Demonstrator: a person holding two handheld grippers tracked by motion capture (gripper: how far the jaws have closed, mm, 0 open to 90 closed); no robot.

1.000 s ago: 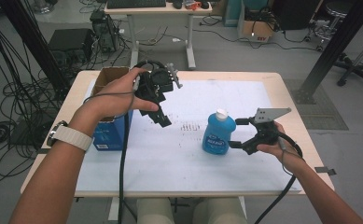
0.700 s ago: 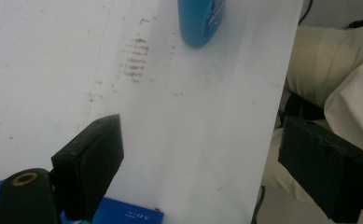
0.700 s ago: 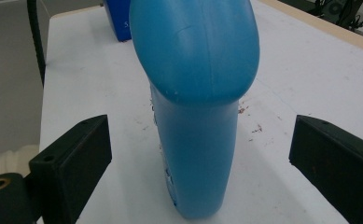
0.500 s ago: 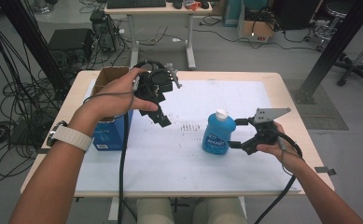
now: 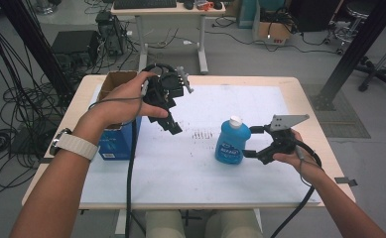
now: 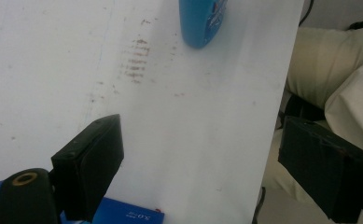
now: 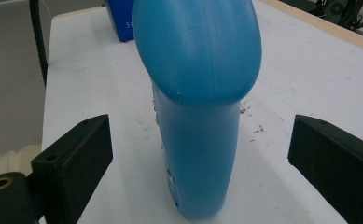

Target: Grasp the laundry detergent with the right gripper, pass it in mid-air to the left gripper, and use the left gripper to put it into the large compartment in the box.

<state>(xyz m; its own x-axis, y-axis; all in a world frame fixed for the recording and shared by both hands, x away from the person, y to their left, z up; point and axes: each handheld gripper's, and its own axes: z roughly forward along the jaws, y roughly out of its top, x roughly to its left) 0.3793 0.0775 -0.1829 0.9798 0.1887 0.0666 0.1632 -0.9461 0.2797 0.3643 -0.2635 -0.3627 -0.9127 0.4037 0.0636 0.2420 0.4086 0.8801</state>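
Observation:
A blue plastic bottle (image 5: pixel 231 143) with a white cap stands upright on the white sheet, right of the table's middle. My right gripper (image 5: pixel 249 142) lies level beside it, open, one jaw on each side of the bottle. In the right gripper view the bottle (image 7: pixel 198 107) stands between the two pads with a clear gap on both sides of my right gripper (image 7: pixel 200 172). A hand holds my left gripper (image 5: pixel 173 124) above the sheet at the left, tilted down. In its own view my left gripper (image 6: pixel 207 163) is open and holds nothing, and the bottle's base (image 6: pixel 200 23) shows farther off.
An open box (image 5: pixel 117 140), blue below and cardboard above, stands at the table's left edge under the left hand. Reddish smudges (image 5: pixel 203 134) mark the white sheet (image 5: pixel 195 173) near its middle. Cables trail from both grippers toward the table's front edge (image 5: pixel 180 207).

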